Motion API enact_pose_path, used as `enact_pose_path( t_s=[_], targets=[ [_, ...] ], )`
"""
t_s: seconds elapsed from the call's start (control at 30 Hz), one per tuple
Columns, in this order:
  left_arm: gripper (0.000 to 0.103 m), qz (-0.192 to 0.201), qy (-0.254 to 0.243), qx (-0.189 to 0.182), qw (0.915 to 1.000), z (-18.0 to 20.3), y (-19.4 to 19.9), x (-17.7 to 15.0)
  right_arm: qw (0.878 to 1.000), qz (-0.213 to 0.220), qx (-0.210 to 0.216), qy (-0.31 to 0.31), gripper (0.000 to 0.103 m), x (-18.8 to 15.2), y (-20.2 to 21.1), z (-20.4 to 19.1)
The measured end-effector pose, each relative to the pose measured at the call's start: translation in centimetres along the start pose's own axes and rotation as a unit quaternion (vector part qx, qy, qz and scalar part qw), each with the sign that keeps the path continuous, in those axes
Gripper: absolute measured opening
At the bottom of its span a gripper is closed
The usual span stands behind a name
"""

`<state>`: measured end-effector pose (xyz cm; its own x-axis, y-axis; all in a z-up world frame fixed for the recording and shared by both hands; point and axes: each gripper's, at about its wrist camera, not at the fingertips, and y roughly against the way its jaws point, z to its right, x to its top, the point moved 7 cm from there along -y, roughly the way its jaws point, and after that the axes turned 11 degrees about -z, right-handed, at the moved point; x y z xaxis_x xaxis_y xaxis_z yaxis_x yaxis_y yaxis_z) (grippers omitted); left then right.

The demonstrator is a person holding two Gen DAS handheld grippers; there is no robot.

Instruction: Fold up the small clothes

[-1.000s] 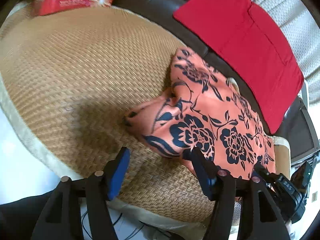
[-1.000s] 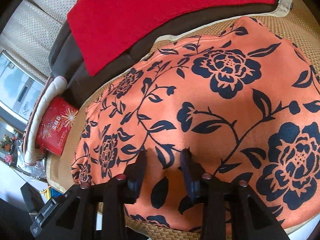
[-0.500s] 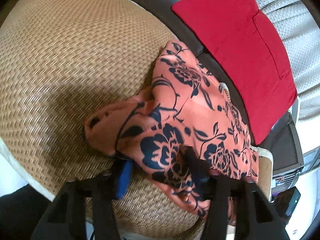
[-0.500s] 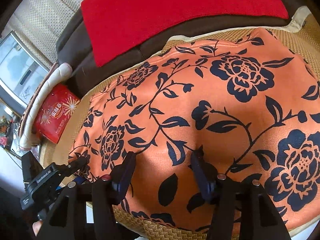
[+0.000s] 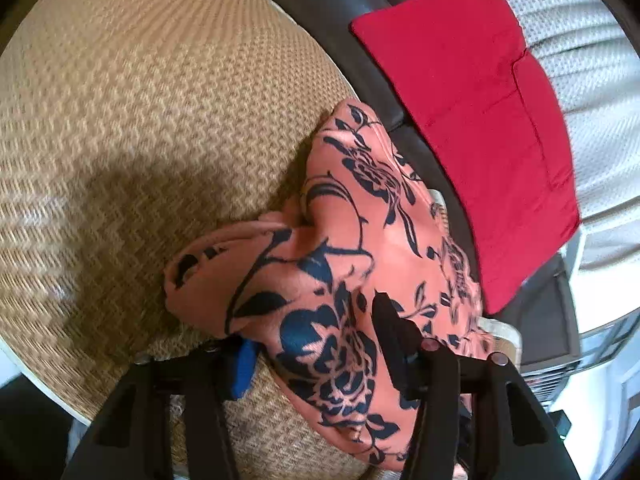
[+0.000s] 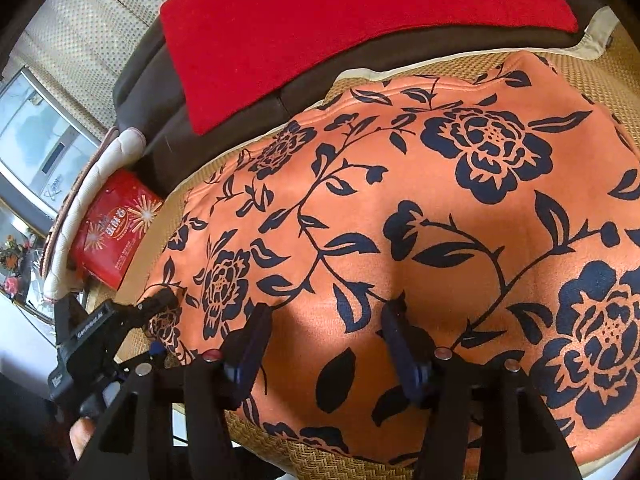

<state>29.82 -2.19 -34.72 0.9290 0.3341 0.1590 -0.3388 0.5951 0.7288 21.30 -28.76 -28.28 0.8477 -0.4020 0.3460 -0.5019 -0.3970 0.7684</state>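
Observation:
An orange garment with a dark blue flower print (image 6: 400, 208) lies spread on a woven straw mat (image 5: 140, 120). In the left wrist view its near corner (image 5: 320, 280) is bunched and lifted off the mat. My left gripper (image 5: 316, 344) straddles that corner, one finger under the cloth and one over it, with the jaws still apart. My right gripper (image 6: 324, 332) is open, its fingers resting on the flat cloth. The left gripper also shows in the right wrist view (image 6: 156, 312) at the garment's left corner.
A red cloth (image 5: 480, 120) lies over the dark sofa back (image 6: 160, 100) behind the mat. A red box (image 6: 116, 228) sits at the mat's far left end. The mat's front edge (image 5: 40, 376) is close to the left gripper.
My left gripper moved forward onto the garment's corner and lifted and bunched it. My right gripper opened wider and stayed on the cloth.

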Motion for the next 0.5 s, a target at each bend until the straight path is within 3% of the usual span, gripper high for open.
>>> enact_pose_path(
  t_s=[0.13, 0.23, 0.3, 0.33, 0.5],
  targets=[
    [0.021, 0.017, -0.061, 0.052, 0.9966, 2.4, 0.2, 0.6, 1.000, -0.002, 0.001, -0.007, 0.050, 0.1, 0.2, 0.6],
    [0.019, 0.049, -0.157, 0.072, 0.9838, 6.2, 1.2, 0.0, 1.000, -0.007, 0.010, -0.022, 0.039, 0.0, 0.5, 1.4],
    [0.018, 0.071, -0.230, 0.084, 0.9669, 8.8, 1.5, -1.0, 0.999, -0.014, 0.027, -0.037, 0.033, 0.2, 0.7, 2.1],
    [0.018, 0.084, -0.277, 0.100, 0.9520, 10.4, 1.5, -2.0, 0.998, -0.018, 0.038, -0.046, 0.033, 0.3, 0.9, 2.4],
    [0.016, 0.086, -0.403, 0.148, 0.8992, 14.0, -0.8, -6.2, 0.989, -0.047, 0.116, -0.078, 0.037, 1.2, 1.9, 3.5]
  ],
)
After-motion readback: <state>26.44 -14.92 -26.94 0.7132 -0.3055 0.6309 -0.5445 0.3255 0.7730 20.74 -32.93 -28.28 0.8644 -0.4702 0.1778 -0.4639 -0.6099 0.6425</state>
